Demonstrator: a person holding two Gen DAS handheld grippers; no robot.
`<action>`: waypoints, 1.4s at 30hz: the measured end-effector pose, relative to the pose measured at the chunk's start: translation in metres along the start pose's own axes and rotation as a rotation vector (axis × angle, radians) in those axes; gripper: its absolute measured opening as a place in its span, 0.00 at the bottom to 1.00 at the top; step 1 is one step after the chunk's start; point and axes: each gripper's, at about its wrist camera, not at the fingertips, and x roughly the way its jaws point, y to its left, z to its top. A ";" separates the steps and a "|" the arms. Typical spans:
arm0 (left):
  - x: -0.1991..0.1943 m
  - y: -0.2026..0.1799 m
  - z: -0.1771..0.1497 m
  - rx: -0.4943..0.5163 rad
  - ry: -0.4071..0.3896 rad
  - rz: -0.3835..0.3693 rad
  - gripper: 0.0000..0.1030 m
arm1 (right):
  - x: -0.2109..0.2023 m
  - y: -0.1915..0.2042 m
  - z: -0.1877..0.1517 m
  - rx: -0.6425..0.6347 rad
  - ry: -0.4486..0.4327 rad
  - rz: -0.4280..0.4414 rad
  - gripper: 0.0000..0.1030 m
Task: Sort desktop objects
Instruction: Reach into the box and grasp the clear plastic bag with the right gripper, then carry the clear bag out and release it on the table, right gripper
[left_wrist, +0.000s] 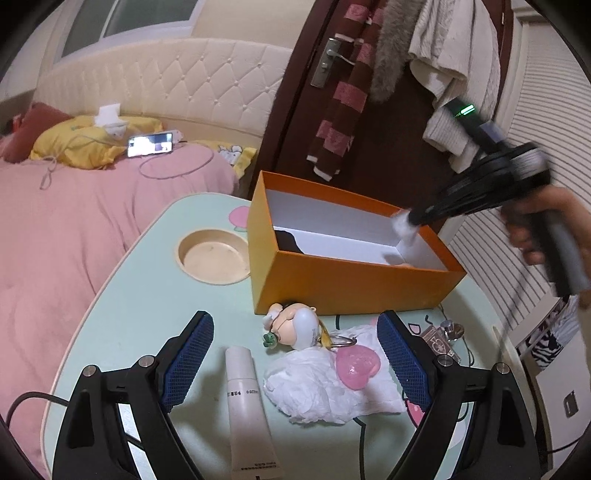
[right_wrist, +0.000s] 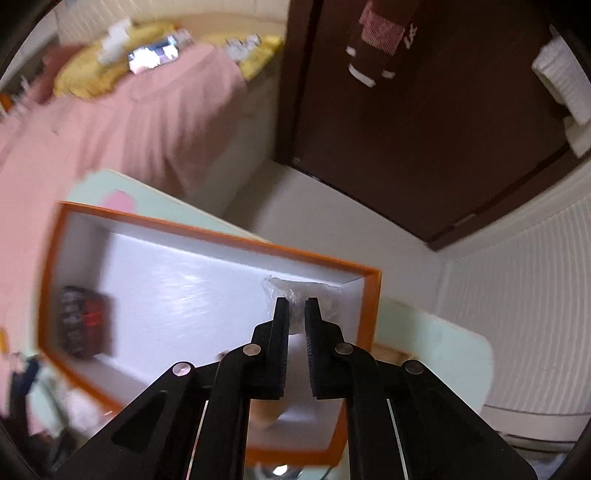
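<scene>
An open orange box (left_wrist: 347, 273) with a white inside stands on the pale green table (left_wrist: 140, 295). My right gripper (left_wrist: 408, 221) is shut on a clear crumpled plastic wrapper (right_wrist: 299, 291) and holds it over the box's (right_wrist: 207, 236) right end. My left gripper (left_wrist: 295, 354) is open and empty above a white tube (left_wrist: 245, 410), a doll keychain (left_wrist: 295, 325), a pink heart (left_wrist: 356, 365) and crumpled white tissue (left_wrist: 325, 395). A dark object (right_wrist: 83, 321) lies in the box's left end.
A round recess (left_wrist: 212, 256) is set in the table left of the box. A small patterned box and a metal knob (left_wrist: 448, 330) lie at the right. A pink bed (left_wrist: 74, 221) with a phone is on the left, a brown door (left_wrist: 369, 110) behind.
</scene>
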 end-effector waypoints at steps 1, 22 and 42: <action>0.000 -0.001 0.000 0.004 0.000 0.003 0.87 | -0.011 0.001 -0.005 0.003 -0.026 0.040 0.09; 0.021 0.022 0.026 -0.066 0.080 0.147 0.87 | -0.014 0.056 -0.161 -0.046 -0.156 0.418 0.38; 0.004 0.020 0.029 -0.017 0.031 0.125 0.87 | -0.062 -0.007 -0.108 0.057 -0.249 0.344 0.50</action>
